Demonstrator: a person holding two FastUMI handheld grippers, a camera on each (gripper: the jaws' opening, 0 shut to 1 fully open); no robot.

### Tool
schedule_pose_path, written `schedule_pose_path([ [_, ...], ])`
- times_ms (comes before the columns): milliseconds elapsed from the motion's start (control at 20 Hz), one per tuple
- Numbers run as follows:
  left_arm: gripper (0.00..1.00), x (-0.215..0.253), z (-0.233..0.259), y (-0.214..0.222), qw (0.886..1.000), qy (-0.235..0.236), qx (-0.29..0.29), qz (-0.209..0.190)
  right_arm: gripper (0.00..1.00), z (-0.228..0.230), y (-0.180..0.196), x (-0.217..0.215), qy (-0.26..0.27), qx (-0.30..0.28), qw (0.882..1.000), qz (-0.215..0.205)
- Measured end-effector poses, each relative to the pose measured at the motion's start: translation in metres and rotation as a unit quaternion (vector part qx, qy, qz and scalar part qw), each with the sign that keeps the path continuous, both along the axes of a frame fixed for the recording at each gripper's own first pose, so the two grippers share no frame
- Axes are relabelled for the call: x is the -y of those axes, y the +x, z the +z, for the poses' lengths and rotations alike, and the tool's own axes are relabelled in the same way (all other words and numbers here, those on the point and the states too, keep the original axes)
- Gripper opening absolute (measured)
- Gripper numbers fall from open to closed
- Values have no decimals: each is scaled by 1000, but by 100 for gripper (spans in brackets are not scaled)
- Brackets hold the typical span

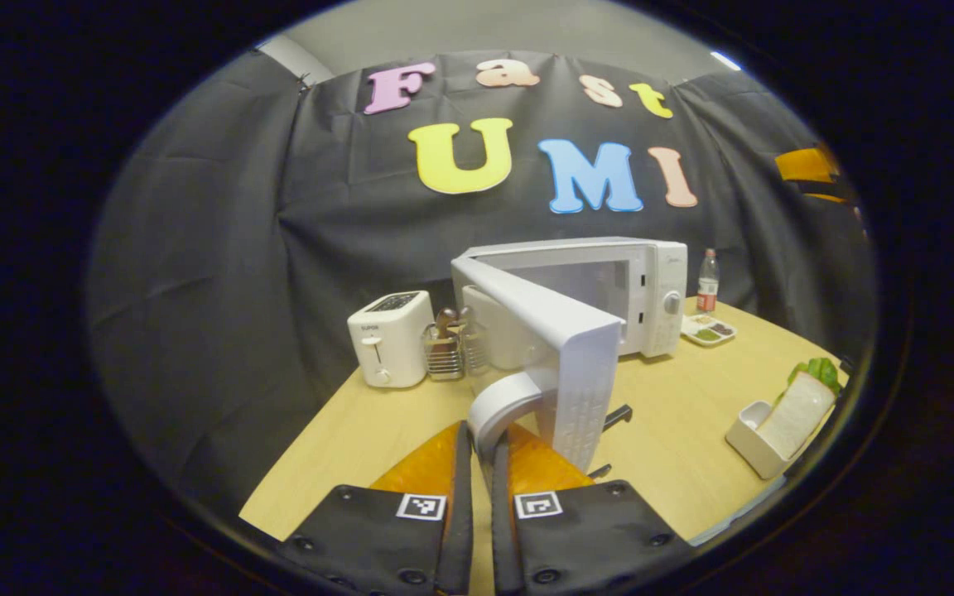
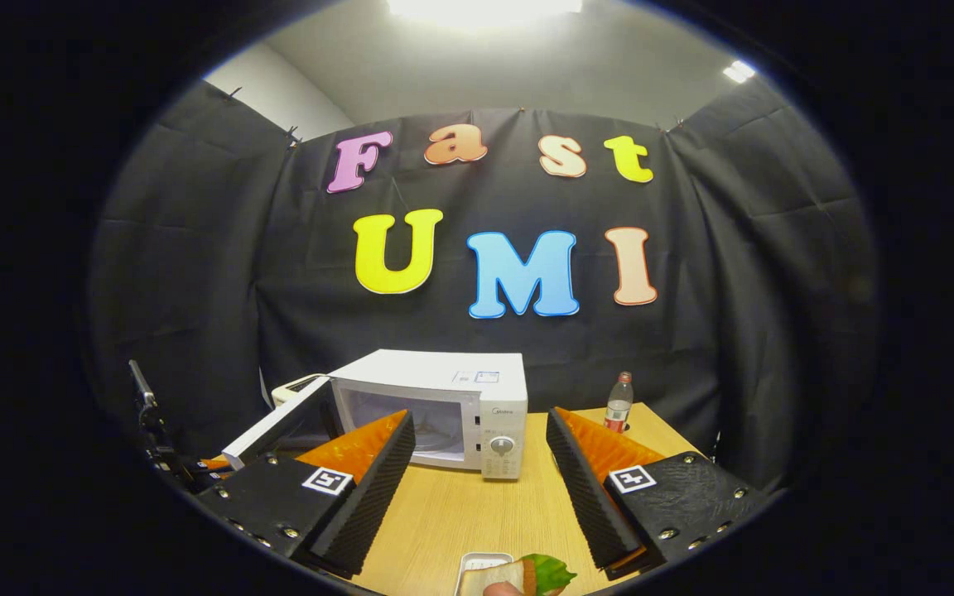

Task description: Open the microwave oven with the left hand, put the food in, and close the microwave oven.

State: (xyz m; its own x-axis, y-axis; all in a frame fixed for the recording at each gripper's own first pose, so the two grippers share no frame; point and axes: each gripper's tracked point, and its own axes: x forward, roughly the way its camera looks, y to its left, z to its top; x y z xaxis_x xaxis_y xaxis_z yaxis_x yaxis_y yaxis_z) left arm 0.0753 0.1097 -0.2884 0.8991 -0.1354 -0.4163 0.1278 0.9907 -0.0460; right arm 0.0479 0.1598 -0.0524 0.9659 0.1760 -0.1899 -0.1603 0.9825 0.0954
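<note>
Microwave oven (image 1: 601, 290) stands ahead of the left hand-held gripper (image 1: 481, 451) on the wooden tabletop (image 1: 676, 430), its door (image 1: 564, 348) swung out toward that gripper. The fingers are pressed nearly together, pinching the curved door handle (image 1: 502, 406). Pulling further may drag the light oven across the tabletop, or the handle may slip out. Left of the oven sit a toaster (image 1: 386, 339) and a wire rack (image 1: 444, 352); right of it, a bottle (image 1: 707, 281) and a small divided dish (image 1: 707, 329) holding bits of food. The right hand-held gripper (image 2: 477, 497) is spread wide and empty above a white tray (image 2: 485, 567) carrying the sandwich (image 2: 518, 575) with lettuce, which sits just below its fingers.
</note>
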Motion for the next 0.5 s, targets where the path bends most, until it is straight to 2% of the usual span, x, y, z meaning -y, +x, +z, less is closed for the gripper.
schedule_pose_path([
  [100,24,-8,8,-7,1000,13,7,27,96,-4,5,3,2,-10,1000,10],
  [200,55,-13,23,-22,998,27,23,45,96,-14,11,8,3,-31,999,20],
  [350,100,-28,56,-39,995,36,54,79,97,-47,13,13,-7,-94,994,45],
  [500,100,-34,96,-48,991,30,84,102,97,-87,9,20,-3,-169,984,65],
])
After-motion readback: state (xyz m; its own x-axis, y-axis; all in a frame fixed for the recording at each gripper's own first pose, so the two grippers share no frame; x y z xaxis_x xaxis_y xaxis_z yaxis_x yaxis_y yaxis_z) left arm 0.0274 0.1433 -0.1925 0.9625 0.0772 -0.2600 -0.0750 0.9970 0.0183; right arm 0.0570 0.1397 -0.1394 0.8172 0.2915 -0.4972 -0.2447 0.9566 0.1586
